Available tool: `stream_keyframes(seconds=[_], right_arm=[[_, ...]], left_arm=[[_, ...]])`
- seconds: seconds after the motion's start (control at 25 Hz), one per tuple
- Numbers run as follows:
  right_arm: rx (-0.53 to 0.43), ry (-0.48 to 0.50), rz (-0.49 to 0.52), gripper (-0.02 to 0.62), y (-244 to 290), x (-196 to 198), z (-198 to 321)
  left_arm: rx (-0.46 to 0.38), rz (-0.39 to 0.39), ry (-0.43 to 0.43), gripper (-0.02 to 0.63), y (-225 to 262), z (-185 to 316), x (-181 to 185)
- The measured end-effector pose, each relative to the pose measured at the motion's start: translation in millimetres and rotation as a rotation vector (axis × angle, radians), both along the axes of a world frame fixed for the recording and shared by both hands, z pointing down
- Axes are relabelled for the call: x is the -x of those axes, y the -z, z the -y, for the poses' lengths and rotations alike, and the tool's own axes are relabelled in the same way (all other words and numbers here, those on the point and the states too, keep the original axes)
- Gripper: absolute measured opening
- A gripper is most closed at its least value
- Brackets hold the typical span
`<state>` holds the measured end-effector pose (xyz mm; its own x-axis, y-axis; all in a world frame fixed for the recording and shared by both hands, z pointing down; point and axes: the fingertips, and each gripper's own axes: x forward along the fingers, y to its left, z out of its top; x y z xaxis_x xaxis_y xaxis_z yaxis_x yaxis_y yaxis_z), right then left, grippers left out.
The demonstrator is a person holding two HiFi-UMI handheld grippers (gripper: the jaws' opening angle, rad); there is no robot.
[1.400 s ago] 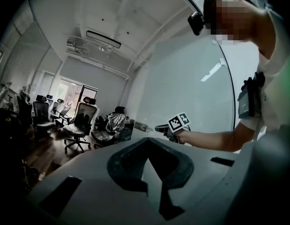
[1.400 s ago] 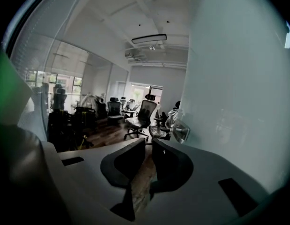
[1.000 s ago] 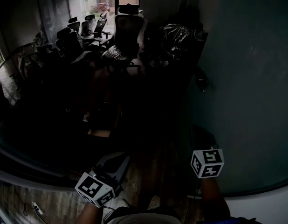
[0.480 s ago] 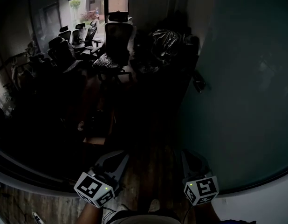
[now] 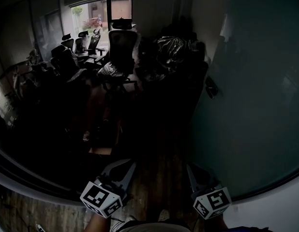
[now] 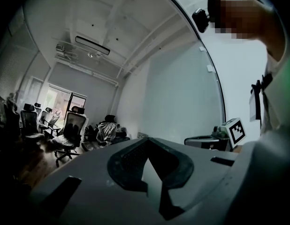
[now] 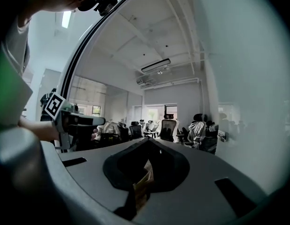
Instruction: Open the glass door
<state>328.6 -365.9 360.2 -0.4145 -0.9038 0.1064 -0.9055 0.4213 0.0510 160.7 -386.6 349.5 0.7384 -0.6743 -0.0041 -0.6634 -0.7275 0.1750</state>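
left tongs [image 5: 126, 164]: pressed together, nothing clamped, lower centre | right tongs [image 5: 190, 170]: pressed together, nothing clamped, lower right | frosted teal glass door [image 5: 256, 105]: seen along right side

Colour rundown: the big frosted glass door panel [image 5: 256, 105] reads dull teal-grey. The pale grey plastic left gripper [image 5: 129, 165] and the matching pale grey right gripper [image 5: 189, 169] both carry white cubes [image 5: 102, 199] printed with black square marker patterns. The mesh-back office chairs [image 5: 121, 42] are black, the crinkly plastic bags [image 5: 173, 47] are glossy black, and the plank floor [image 5: 159, 178] is dark brown woodgrain.
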Motion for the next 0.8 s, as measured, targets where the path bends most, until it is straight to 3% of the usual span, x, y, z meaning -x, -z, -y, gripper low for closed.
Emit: stream_keyframes(seconds=[0.8], right_arm=[[-0.021, -0.001, -0.013, 0.0, 8.3, 8.0, -3.1]], left_arm=[[-0.013, -0.016, 0.001, -0.003, 5.2, -7.8, 9.7]])
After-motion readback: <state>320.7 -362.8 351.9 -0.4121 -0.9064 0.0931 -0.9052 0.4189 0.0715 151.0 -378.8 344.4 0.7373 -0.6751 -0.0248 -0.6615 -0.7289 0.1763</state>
